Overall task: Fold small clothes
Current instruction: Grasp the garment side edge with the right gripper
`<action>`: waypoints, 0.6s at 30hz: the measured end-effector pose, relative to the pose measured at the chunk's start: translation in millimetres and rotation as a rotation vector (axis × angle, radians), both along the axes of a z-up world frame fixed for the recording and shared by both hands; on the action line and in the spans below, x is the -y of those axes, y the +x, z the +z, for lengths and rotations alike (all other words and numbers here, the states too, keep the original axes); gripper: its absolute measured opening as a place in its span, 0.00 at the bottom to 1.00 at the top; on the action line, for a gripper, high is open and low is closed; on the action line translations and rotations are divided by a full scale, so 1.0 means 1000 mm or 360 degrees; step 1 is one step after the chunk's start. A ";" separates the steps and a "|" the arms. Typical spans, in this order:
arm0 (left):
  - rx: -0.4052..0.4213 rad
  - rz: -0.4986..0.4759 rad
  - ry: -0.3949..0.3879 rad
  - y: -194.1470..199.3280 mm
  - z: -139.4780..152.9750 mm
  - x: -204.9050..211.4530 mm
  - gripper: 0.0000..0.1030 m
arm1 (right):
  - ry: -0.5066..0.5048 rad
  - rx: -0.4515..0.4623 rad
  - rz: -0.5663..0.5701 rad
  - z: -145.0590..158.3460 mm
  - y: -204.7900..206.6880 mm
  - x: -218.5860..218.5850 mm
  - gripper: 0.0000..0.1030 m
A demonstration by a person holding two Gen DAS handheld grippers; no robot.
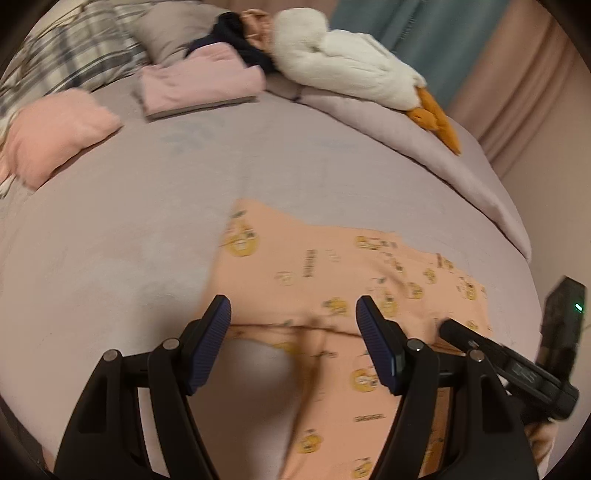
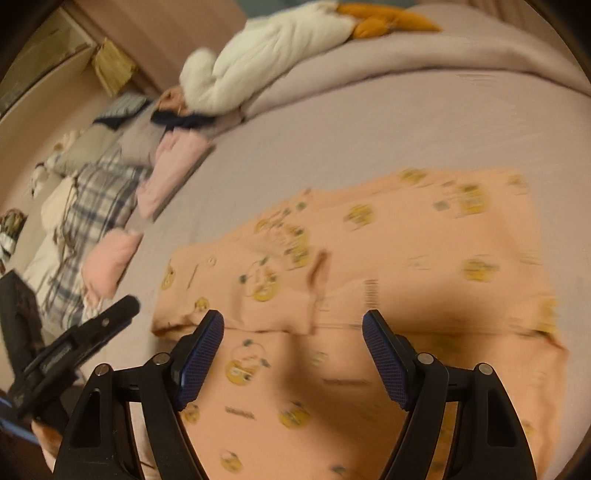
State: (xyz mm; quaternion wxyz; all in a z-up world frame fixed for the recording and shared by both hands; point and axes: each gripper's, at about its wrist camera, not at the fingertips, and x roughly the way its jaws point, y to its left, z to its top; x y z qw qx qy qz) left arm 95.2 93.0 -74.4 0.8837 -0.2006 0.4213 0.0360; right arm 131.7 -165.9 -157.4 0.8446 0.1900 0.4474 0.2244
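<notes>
Lilac bed point(image 1: 147, 221), teal curtain point(image 1: 424, 33) behind

I see the garment point(image 2: 369, 266) spread flat on the bed point(image 2: 369, 129), towards its near edge. My left gripper point(image 1: 293, 325) hangs over the garment's left part, my right gripper point(image 2: 293, 332) over its middle. Along the bed's far edge lie a folded cloth point(image 1: 199, 85) and, right of it, a plush toy point(image 1: 347, 62). A cushion point(image 1: 55, 133) sits at the far left corner.

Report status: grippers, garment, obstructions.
Left gripper open, right gripper open, both empty. Orange printed garment spread on bed, one flap folded over. Nothing blocking.
</notes>
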 end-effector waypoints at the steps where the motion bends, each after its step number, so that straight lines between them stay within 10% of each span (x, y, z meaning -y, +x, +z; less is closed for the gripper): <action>1: -0.0005 0.0012 0.0003 -0.002 -0.001 -0.004 0.68 | -0.0028 -0.0029 0.0007 -0.006 0.006 -0.009 0.76; 9: -0.0024 0.0102 -0.0015 -0.017 -0.006 -0.027 0.68 | -0.0328 0.0003 -0.0018 -0.024 0.025 -0.045 0.53; 12: -0.0033 0.0108 -0.0025 -0.018 -0.007 -0.029 0.68 | -0.0362 0.0057 0.0015 -0.019 0.025 -0.044 0.14; 18: -0.0039 0.0098 -0.0036 -0.015 -0.006 -0.029 0.68 | -0.0232 0.0192 0.0032 0.020 0.007 -0.017 0.09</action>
